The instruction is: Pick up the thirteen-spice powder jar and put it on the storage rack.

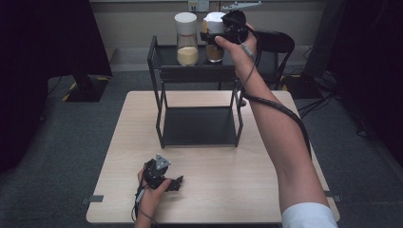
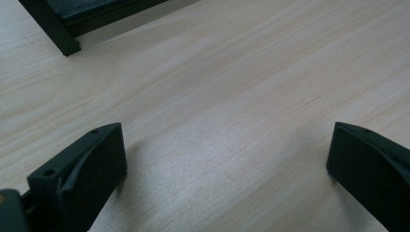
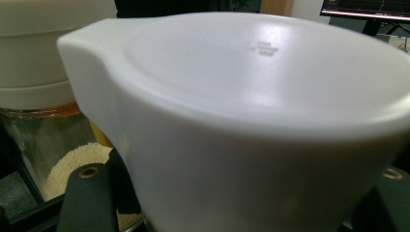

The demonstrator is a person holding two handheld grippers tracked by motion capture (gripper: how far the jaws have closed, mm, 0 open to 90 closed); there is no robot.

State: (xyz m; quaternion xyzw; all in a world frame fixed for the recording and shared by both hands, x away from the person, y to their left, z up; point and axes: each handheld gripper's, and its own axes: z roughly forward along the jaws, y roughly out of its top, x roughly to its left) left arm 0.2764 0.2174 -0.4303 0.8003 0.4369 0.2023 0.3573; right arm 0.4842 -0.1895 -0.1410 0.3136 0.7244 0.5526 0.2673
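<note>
At lower left of the high view, the left hand-held gripper [image 1: 177, 183] rests on the pale wooden worktop [image 1: 119, 156], jaws wide apart and empty. At upper centre, a white-lidded glass jar of pale grains [image 1: 186, 39] stands on the black metal two-tier rack [image 1: 159, 66]. Just right, the right hand-held gripper [image 1: 209, 35] appears clamped around the second white-lidded jar [image 1: 215, 40]; whether it is arriving or leaving I cannot tell.

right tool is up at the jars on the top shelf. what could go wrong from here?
1. The right tool straddles the white lid of the right-hand glass jar, not the glass; lifting might pop the lid or drop the jar.
2. The left-hand white-lidded glass jar of pale grains stands close beside it on the black metal shelf; a sideways nudge could topple it.
</note>
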